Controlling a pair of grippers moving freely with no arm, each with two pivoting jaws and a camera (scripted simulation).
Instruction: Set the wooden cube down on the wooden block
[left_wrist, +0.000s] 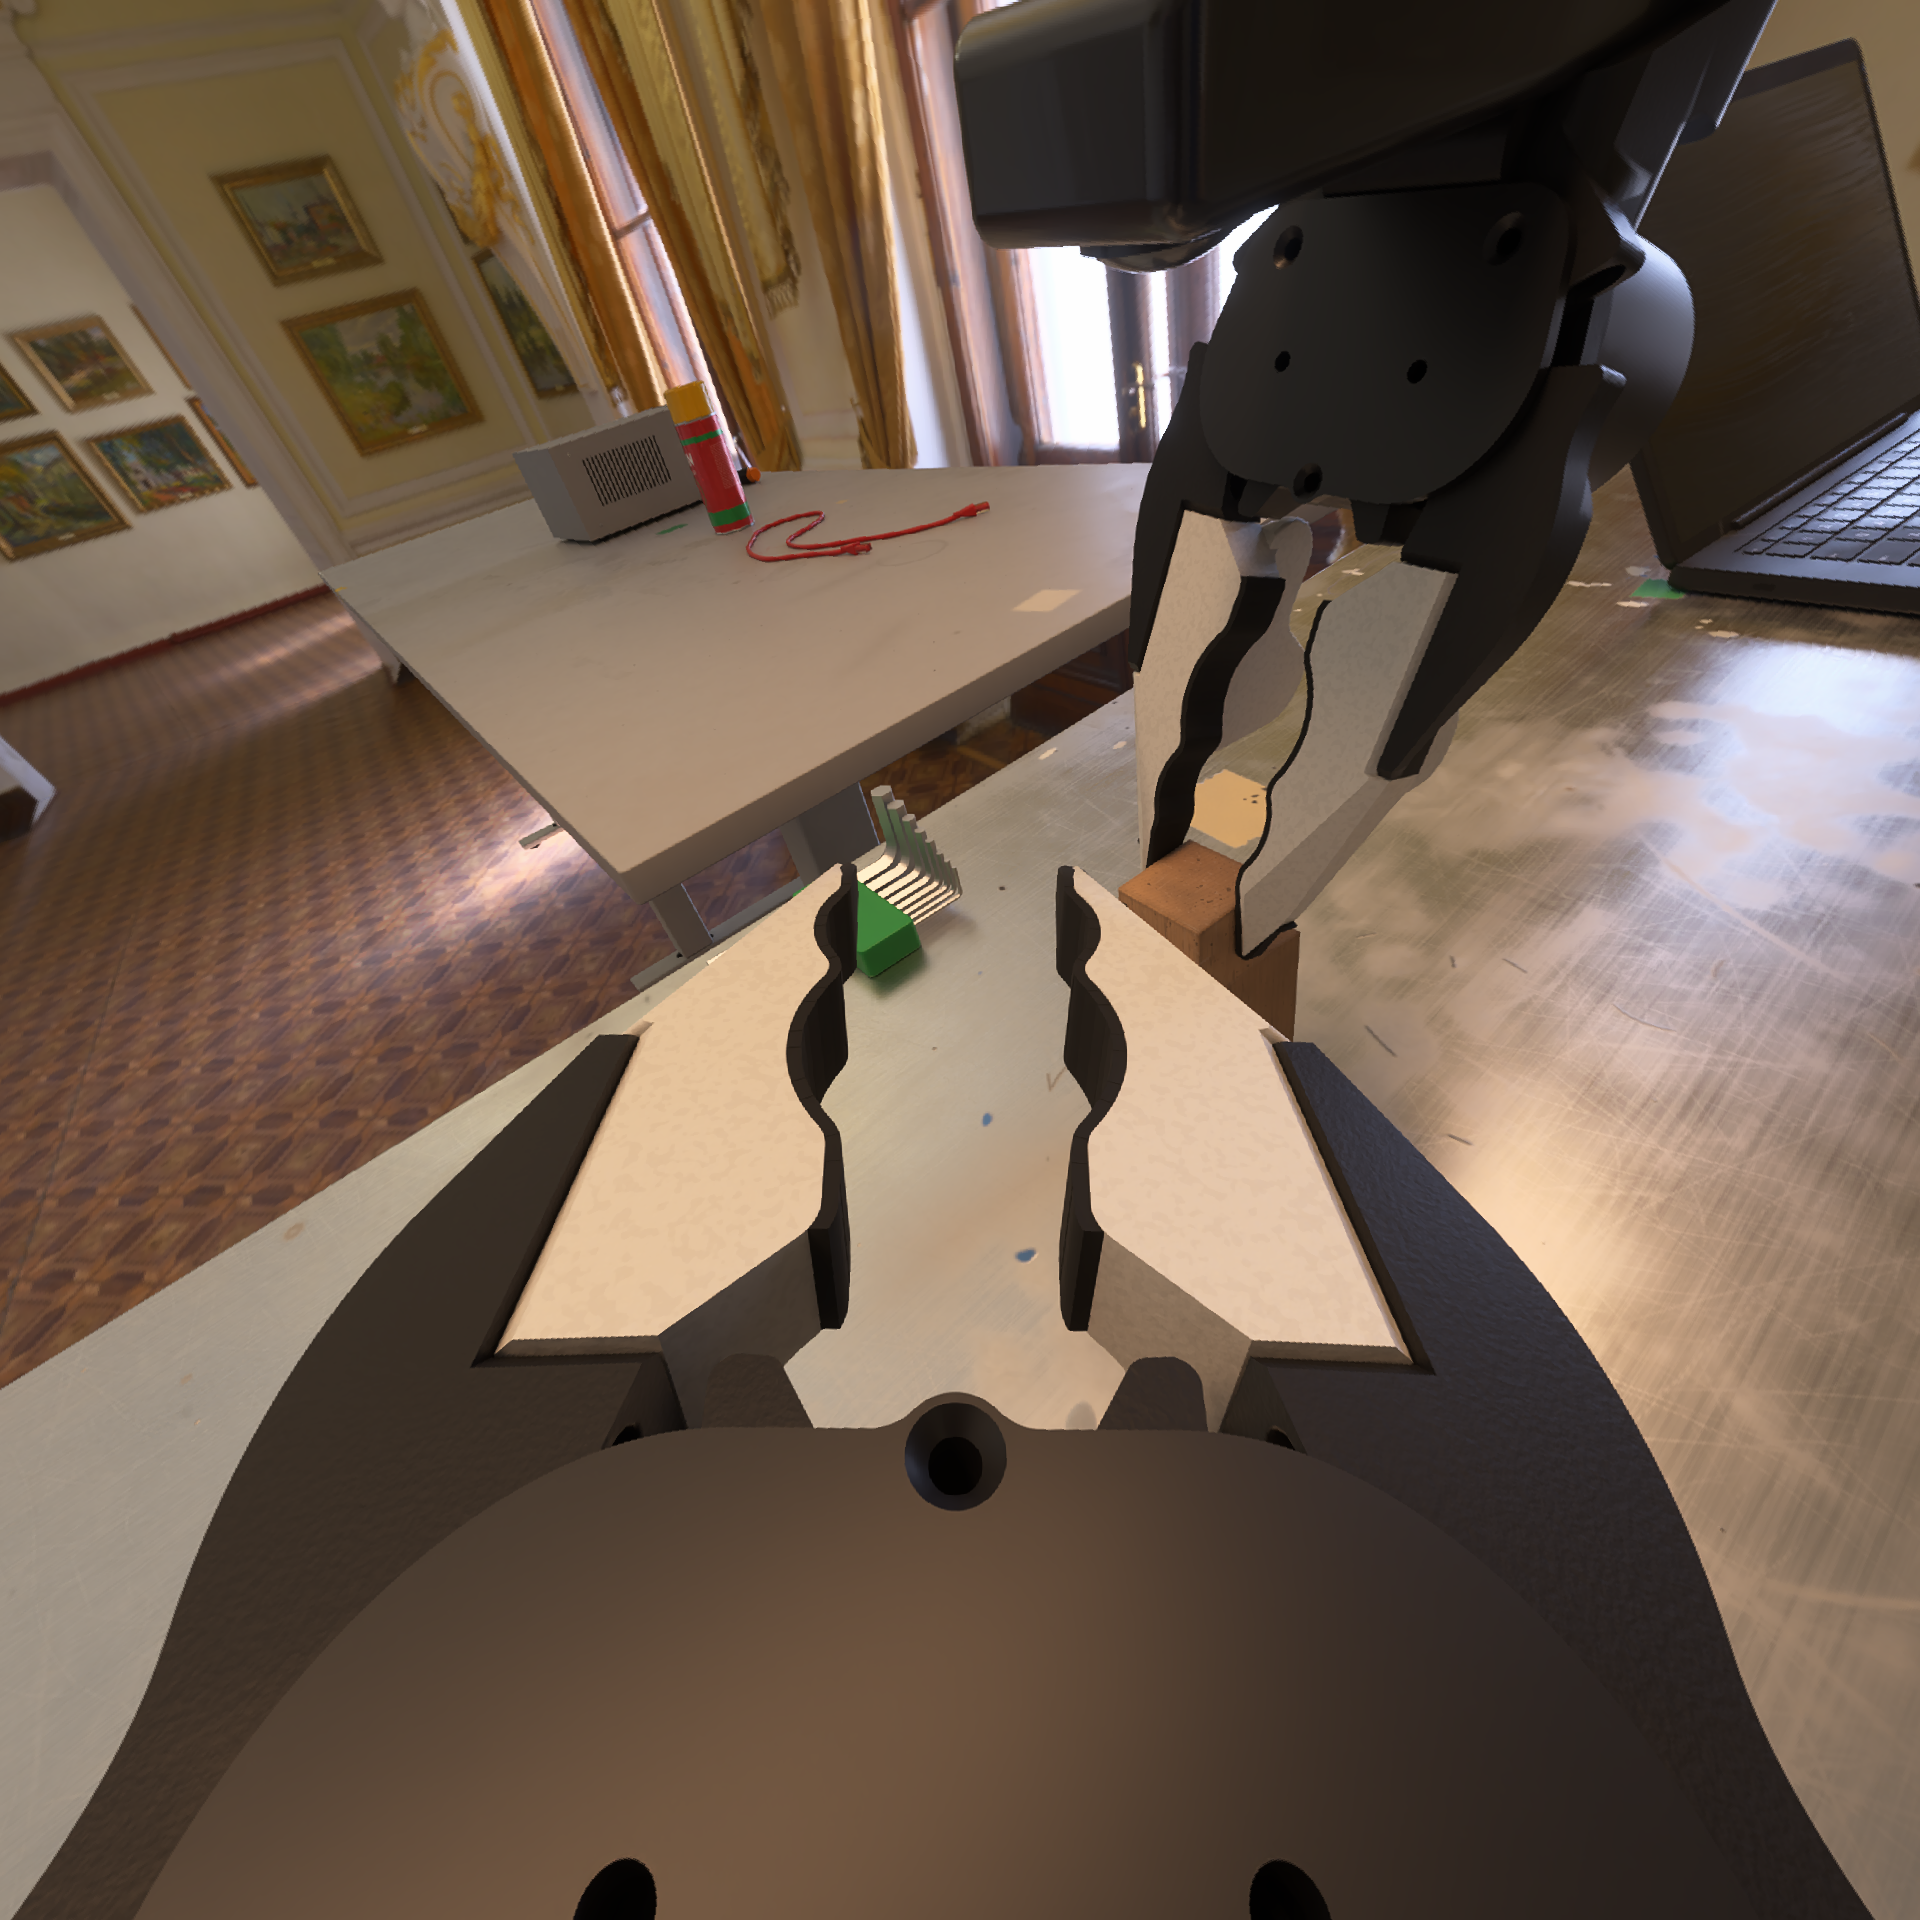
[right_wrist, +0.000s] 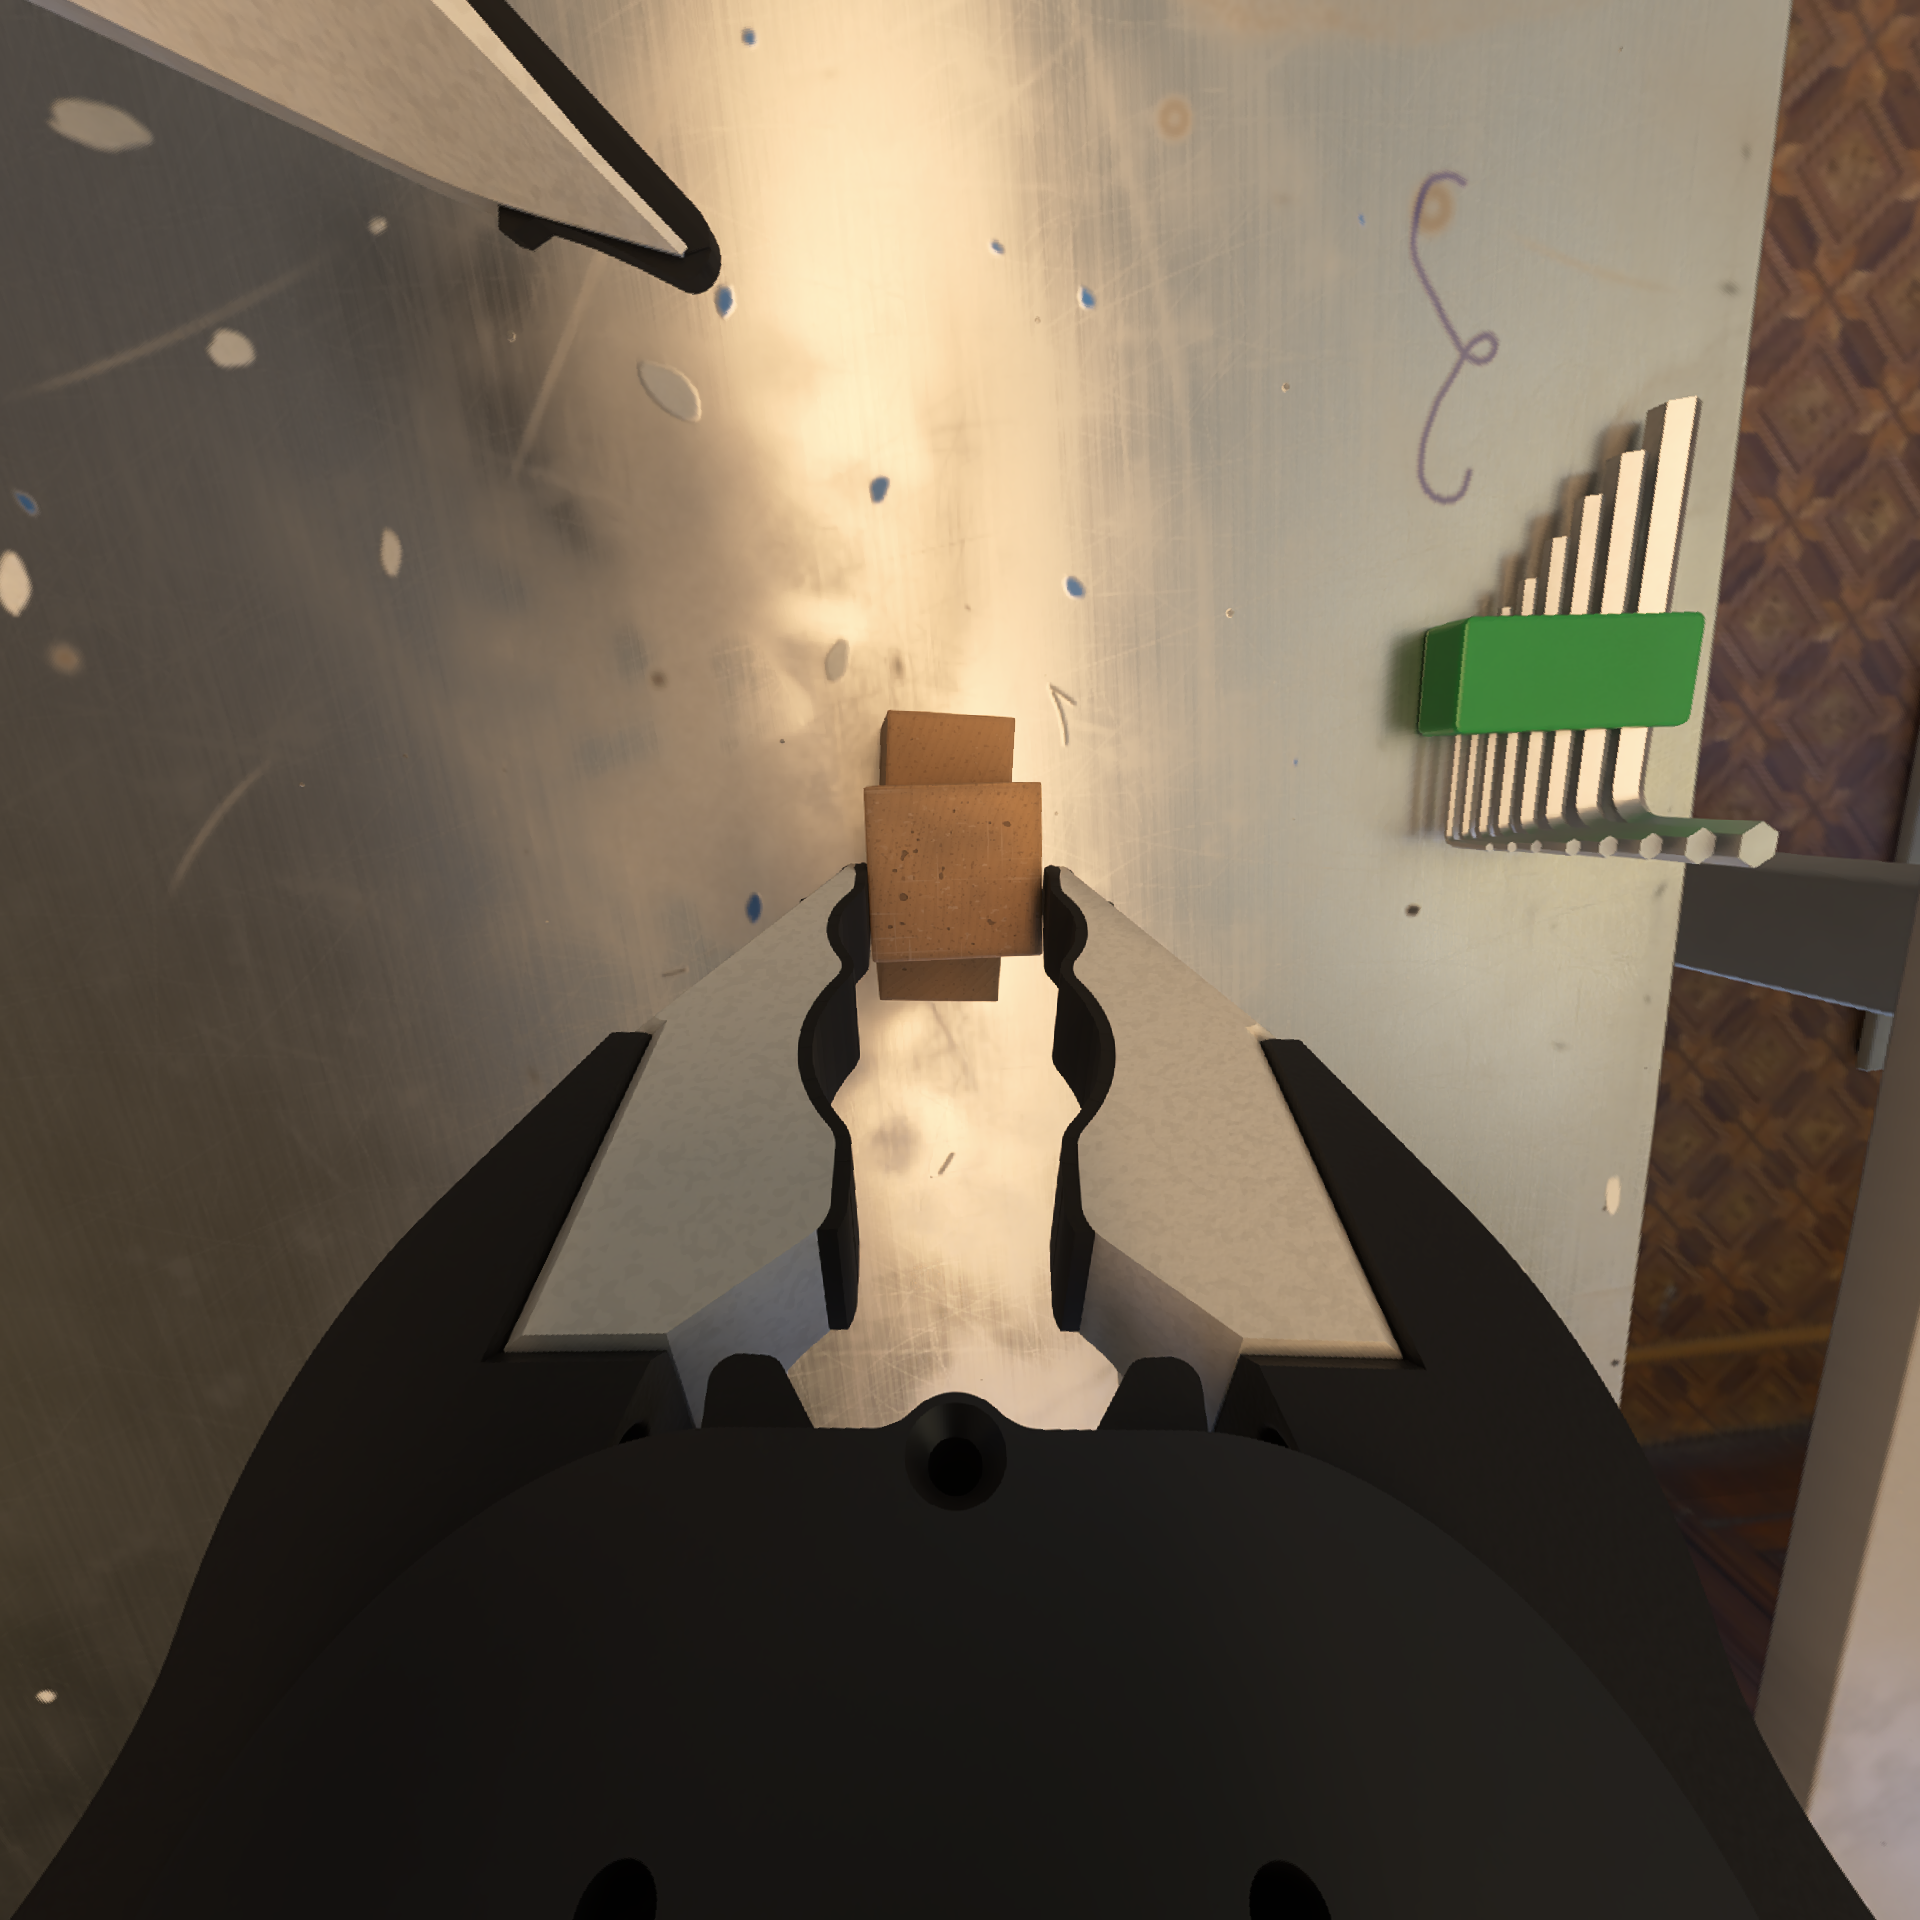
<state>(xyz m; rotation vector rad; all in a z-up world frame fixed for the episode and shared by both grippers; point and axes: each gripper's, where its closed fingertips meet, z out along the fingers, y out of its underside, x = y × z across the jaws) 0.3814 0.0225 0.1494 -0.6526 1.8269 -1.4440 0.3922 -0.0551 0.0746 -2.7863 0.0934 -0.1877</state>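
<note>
The wooden cube (right_wrist: 953, 868) is light tan, speckled with small dark flecks; the wooden block (right_wrist: 945, 748) beneath it is the same tan. At the right of the frame, the hex key set (right_wrist: 1600, 665) is silvery metal in a bright green holder. The table (right_wrist: 1195, 468) is pale grey, scratched, dotted with blue and white paint spots and a purple scribble. The right gripper (right_wrist: 951, 883) is black with speckled off-white fingers (right_wrist: 727, 1039). In the upper middle of the left wrist view, a red cord (left_wrist: 862, 530) lies beside a red, yellow and green spray can (left_wrist: 707, 457).
</note>
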